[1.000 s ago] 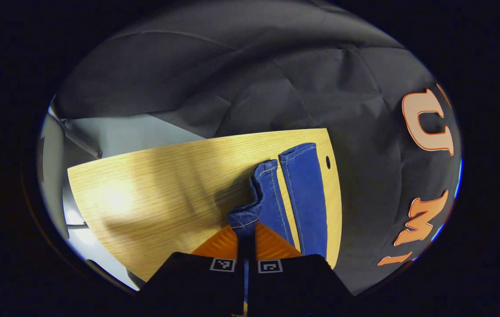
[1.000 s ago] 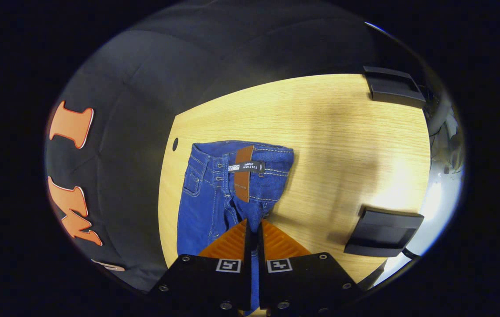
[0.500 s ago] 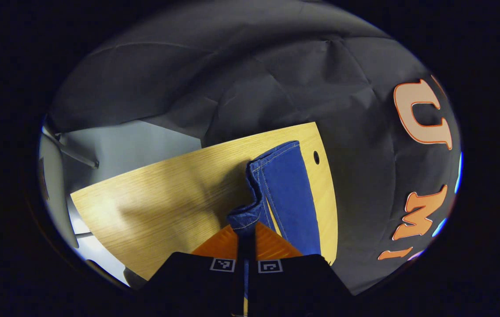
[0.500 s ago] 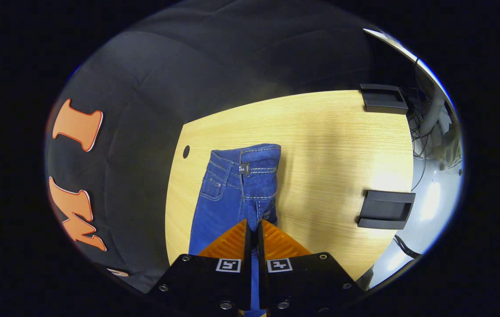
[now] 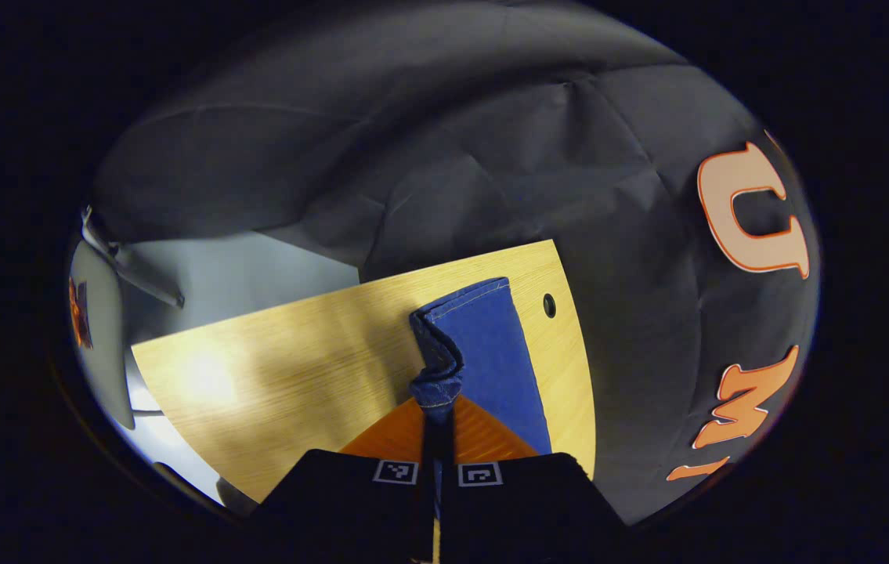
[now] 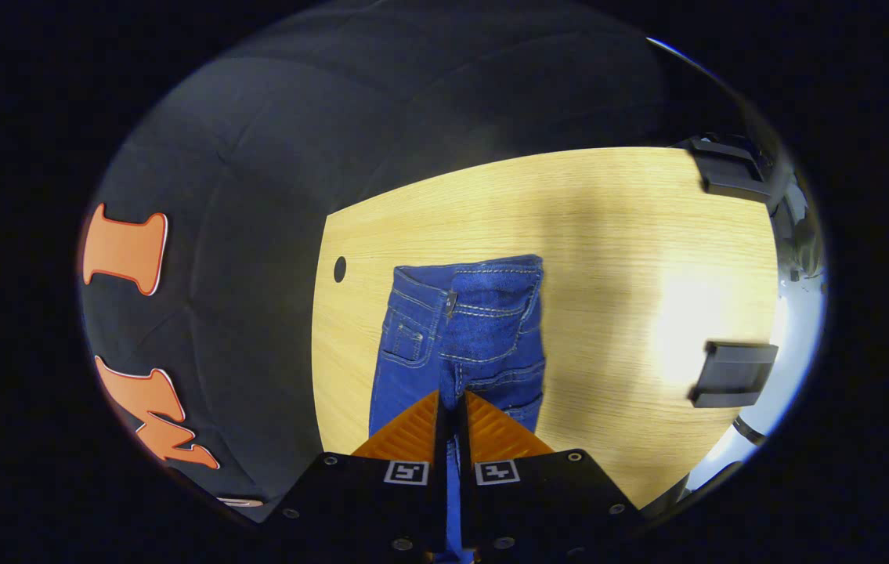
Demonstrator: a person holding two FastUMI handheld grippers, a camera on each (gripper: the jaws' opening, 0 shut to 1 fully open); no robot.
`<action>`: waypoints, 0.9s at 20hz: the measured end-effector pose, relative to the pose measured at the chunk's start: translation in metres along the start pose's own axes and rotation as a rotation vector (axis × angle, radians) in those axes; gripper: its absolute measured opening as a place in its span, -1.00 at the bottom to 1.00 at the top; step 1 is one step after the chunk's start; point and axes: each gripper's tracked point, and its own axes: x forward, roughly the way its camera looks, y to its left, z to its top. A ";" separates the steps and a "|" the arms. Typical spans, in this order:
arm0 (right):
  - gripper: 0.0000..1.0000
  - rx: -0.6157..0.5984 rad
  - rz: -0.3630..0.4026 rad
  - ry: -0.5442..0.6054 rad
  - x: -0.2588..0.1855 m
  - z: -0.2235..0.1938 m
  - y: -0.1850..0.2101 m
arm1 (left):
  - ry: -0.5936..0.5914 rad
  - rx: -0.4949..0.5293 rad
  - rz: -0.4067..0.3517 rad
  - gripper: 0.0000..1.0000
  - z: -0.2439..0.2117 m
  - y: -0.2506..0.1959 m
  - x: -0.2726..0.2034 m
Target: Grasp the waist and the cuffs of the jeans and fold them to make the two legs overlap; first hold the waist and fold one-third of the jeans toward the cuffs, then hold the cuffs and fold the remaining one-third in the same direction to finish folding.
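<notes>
Left gripper (image 5: 438, 407) is clamped on the jeans (image 5: 491, 352) at the cuff end, fingers pinched together with a bunched hem fold between them; the legs lie stacked on the wooden table (image 5: 295, 368), running to its far edge near a small round hole (image 5: 548, 304). Right gripper (image 6: 450, 407) is clamped on denim at the waist end; the waistband and pockets lie flat on the table ahead of it. Two black blocks (image 6: 730, 374) sit at the right table edge.

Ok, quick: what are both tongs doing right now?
Left tongs: closed on the jeans at the cuff end.
Right tongs: closed on the jeans near the waist.
</notes>
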 end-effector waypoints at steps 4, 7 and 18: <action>-0.84 -0.052 0.002 0.036 0.028 0.004 0.041 | 0.002 0.062 0.036 -0.91 0.013 -0.027 0.022; -0.84 -0.077 -0.003 0.058 0.048 0.007 0.069 | 0.022 0.104 0.071 -0.92 0.019 -0.045 0.050; -0.82 -0.137 -0.031 0.162 0.131 0.002 0.136 | 0.071 0.151 0.225 -0.83 0.044 -0.066 0.118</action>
